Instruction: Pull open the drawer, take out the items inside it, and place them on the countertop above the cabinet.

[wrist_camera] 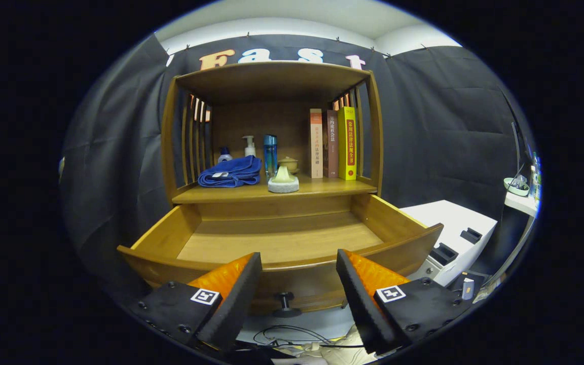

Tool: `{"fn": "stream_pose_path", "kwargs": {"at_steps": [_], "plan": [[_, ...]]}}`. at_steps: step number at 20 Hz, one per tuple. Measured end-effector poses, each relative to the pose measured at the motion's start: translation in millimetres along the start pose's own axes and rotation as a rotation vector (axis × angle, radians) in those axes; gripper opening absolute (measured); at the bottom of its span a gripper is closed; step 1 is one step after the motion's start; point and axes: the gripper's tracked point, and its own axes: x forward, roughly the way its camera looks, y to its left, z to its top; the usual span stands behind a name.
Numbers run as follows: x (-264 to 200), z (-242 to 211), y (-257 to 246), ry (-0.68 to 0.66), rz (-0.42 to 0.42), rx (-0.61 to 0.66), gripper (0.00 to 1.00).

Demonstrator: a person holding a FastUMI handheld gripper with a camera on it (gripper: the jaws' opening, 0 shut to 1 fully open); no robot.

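Note:
The wooden drawer (pixel 282 241) stands pulled out from the cabinet, and its floor looks bare. Its dark knob (pixel 286 303) sits on the front panel, between and just ahead of my fingertips. My gripper (pixel 299 263) is open in front of the drawer, with nothing between its fingers. On the countertop (pixel 322 188) above the drawer lie a folded blue towel (pixel 231 172) and a pale cone-shaped item on a round white base (pixel 283 181). A blue bottle (pixel 270 154), a white pump bottle (pixel 249 146) and a small lidded pot (pixel 289 163) stand behind them.
Three upright books (pixel 332 143) lean at the right end of the countertop, under the upper shelf (pixel 271 71). A white box-like unit (pixel 457 235) stands right of the drawer. Cables (pixel 292 337) lie on the floor below the knob. A small table with a bowl (pixel 517 186) is at far right.

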Motion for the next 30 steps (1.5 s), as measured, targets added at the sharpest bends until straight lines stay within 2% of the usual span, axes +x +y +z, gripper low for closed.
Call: {"fn": "stream_pose_path", "kwargs": {"at_steps": [10,22,26,30], "plan": [[7,-39,23,0.036,0.045,-0.041,0.96],[20,-36,35,0.03,0.072,-0.063,0.96],[20,-38,29,0.037,0.062,-0.024,0.97],[22,-41,11,0.05,0.002,0.017,0.98]]}}
